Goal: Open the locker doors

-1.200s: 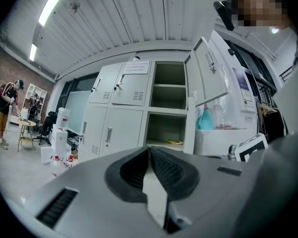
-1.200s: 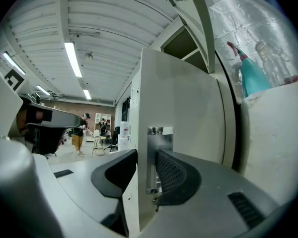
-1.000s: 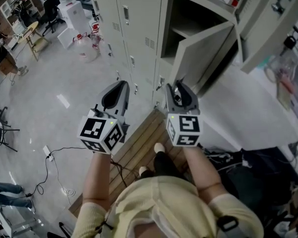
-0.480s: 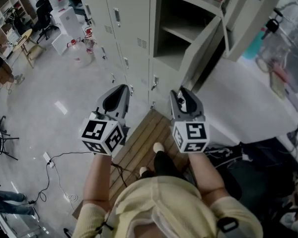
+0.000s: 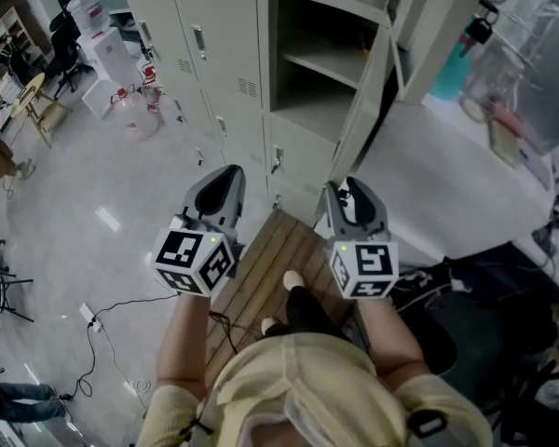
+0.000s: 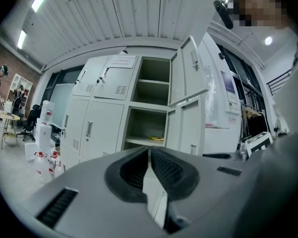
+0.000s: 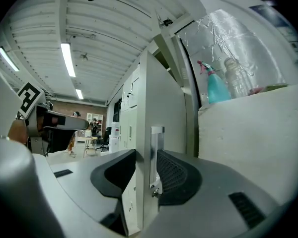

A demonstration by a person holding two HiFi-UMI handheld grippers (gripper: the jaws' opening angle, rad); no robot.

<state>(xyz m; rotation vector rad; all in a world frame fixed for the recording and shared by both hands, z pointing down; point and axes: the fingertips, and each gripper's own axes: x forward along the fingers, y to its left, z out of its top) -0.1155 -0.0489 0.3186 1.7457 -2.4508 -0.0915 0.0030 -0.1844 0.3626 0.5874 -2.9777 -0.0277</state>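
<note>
- The floor [image 5: 93,184] stretches out at the left. Clear jugs [image 5: 135,110] with red caps stand on it just beside the left end of the lockers [image 5: 214,54].
- The left gripper [image 5: 225,175] [image 6: 149,152] is held out level, over the floor's edge where it meets the wooden platform [image 5: 261,268]. Its fingers are pressed together at the tips with nothing between them. It points at the closed doors and touches none of them.
- In the left gripper view, the two left columns of the lockers have their doors closed. The third column stands open, showing bare shelves and something small and yellow on the lower shelf.
- The lower locker door [image 5: 361,110] [image 7: 164,108] of that open column is swung out towards the person, with its free edge forward.
- The right gripper [image 5: 341,188] [image 7: 149,155] pinches that free edge. The door panel and its metal handle plate [image 7: 156,148] fill the gap between the fingers, one pad against each face.
- The upper door [image 5: 419,17] above it is also open, swung out to the right.
- A white counter [image 5: 447,184] stands at the right, beside the lockers. A teal spray bottle [image 5: 447,68] [image 7: 217,90] stands upright near its far edge, in front of crinkled clear plastic.
</note>
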